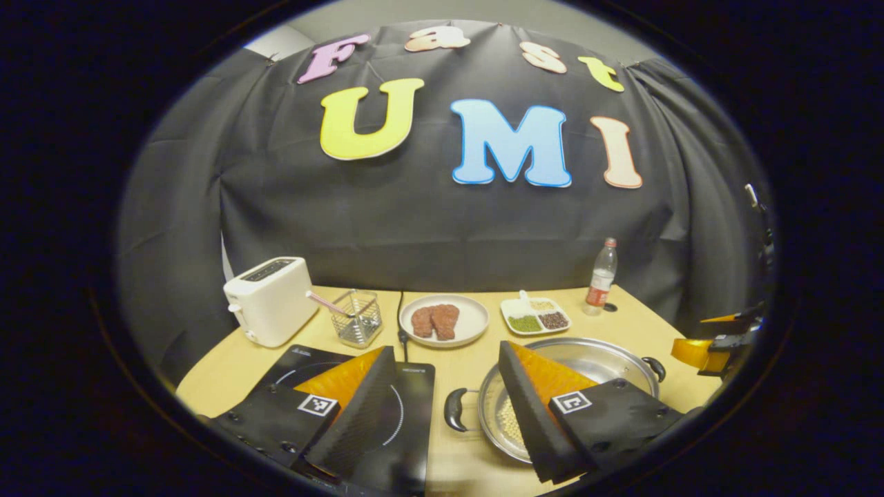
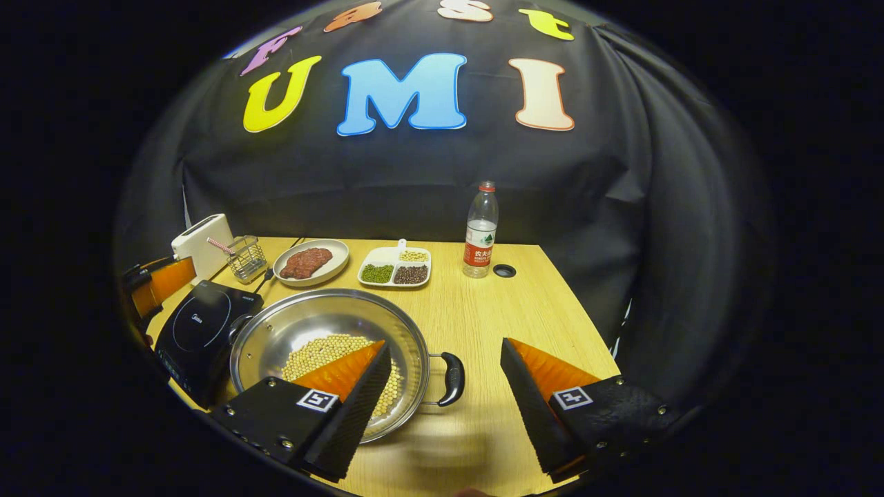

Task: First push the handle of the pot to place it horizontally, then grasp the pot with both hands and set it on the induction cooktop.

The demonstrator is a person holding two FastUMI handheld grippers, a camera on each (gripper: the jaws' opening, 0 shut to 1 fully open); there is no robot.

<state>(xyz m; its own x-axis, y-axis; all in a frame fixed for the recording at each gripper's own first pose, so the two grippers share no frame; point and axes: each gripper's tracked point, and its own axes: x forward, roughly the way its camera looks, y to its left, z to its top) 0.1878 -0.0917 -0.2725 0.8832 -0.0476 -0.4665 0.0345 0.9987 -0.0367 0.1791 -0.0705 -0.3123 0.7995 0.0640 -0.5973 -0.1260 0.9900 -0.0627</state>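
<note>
A steel pot [image 1: 599, 357] with pale beans inside sits on the wooden table, right of the black induction cooktop [image 1: 413, 404]. Its two black side handles lie level, left [image 1: 454, 408] and right [image 2: 450, 378]. My left gripper [image 1: 445, 355] is open and raised, one finger over the cooktop and the other over the pot, the left handle below the gap. My right gripper [image 2: 445, 345] is open too, its left finger above the pot [image 2: 324, 319] and its right finger over bare table. Each gripper shows at the edge of the other's view: right [image 1: 718, 345], left [image 2: 155, 286]. The cooktop [image 2: 204, 324] touches the pot's left side.
Along the back stand a white toaster [image 1: 271, 298], a wire basket [image 1: 357, 317], a plate of red meat [image 1: 444, 319], a divided dish of beans [image 1: 536, 317] and a water bottle [image 2: 481, 231]. A cable hole [image 2: 504, 270] lies beside the bottle. The table edge runs at the right.
</note>
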